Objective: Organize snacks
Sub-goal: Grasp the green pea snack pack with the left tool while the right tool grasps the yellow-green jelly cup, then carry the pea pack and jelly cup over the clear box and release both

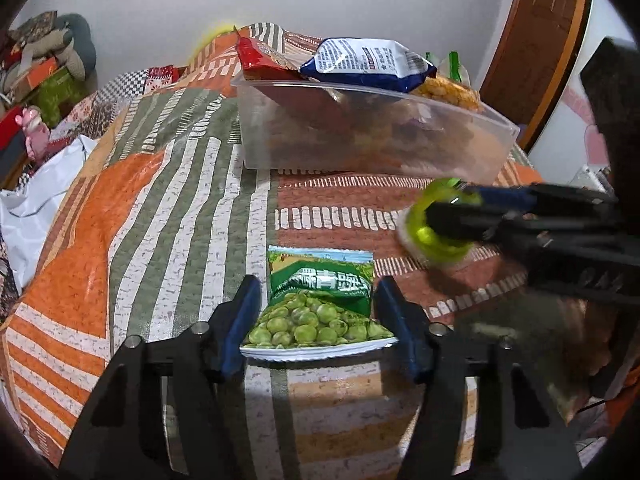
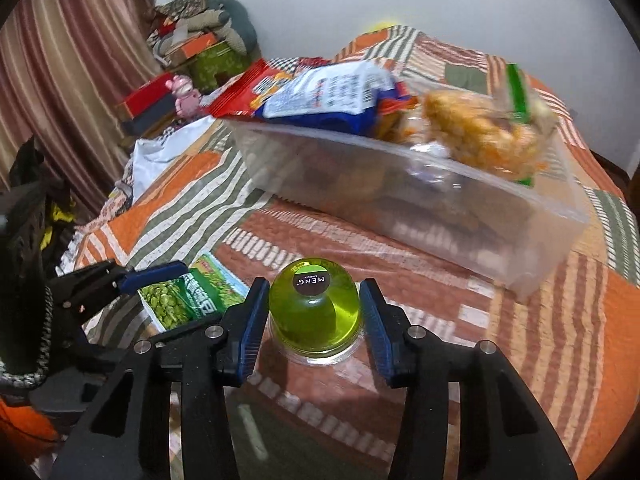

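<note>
Left wrist view: the left hand-held gripper (image 1: 316,312) straddles a green pea packet (image 1: 320,304) lying on the quilted bed (image 1: 160,200), its pads apart from the packet's sides. Right wrist view: the right hand-held gripper (image 2: 314,312) brackets an upturned green jelly cup (image 2: 314,312), one pad touching and the other just clear, before the clear snack bin (image 2: 440,208).

- The left hand-held gripper (image 1: 318,312) points steeply down at the bed, near its front edge. Its two blue-padded fingers (image 1: 240,320) stand apart on either side of a pea packet (image 1: 320,308); the pads lie very close to its edges, and contact cannot be told.
- The right hand-held gripper (image 2: 314,312) tilts down likewise, just beside the left one. Its fingers (image 2: 250,324) flank a jelly cup (image 2: 314,308): the left pad is touching or nearly so, the right shows a narrow gap.
</note>
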`<move>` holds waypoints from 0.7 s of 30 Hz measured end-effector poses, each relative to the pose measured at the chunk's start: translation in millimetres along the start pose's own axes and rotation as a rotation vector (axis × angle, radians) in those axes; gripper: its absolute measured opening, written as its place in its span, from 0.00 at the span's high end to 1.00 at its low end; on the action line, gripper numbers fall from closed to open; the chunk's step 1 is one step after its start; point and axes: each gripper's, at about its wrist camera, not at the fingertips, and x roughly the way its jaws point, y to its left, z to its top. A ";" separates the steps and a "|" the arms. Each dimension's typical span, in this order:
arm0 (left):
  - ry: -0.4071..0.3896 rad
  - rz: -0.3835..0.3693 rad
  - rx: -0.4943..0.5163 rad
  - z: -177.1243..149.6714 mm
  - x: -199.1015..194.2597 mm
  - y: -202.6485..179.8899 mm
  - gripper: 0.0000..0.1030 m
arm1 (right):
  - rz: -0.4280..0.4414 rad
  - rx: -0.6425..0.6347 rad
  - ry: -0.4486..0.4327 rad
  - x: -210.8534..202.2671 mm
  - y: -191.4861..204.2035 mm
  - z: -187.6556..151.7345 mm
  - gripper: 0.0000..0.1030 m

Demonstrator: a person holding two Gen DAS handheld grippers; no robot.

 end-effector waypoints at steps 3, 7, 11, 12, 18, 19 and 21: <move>-0.005 -0.008 0.011 -1.8 -2.4 -1.6 0.43 | -0.003 0.020 -0.018 -8.8 -5.3 -1.1 0.58; -0.013 -0.010 0.003 0.0 -9.5 -2.2 0.43 | -0.011 0.034 -0.040 -19.4 -10.1 -2.8 0.58; -0.044 -0.012 0.004 8.0 -22.2 -3.9 0.43 | -0.022 0.047 -0.069 -30.3 -15.3 -1.6 0.58; -0.053 -0.012 0.006 10.7 -25.2 -4.6 0.43 | -0.025 0.050 -0.077 -33.1 -16.6 -0.9 0.58; -0.104 -0.030 0.021 28.8 -41.5 -12.3 0.45 | -0.039 0.059 -0.131 -48.9 -22.1 5.0 0.58; -0.113 -0.030 0.024 32.6 -43.9 -13.4 0.45 | -0.041 0.061 -0.141 -51.4 -22.9 6.4 0.58; -0.122 -0.041 0.027 39.8 -46.8 -13.9 0.49 | -0.045 0.061 -0.154 -55.1 -24.3 8.5 0.58</move>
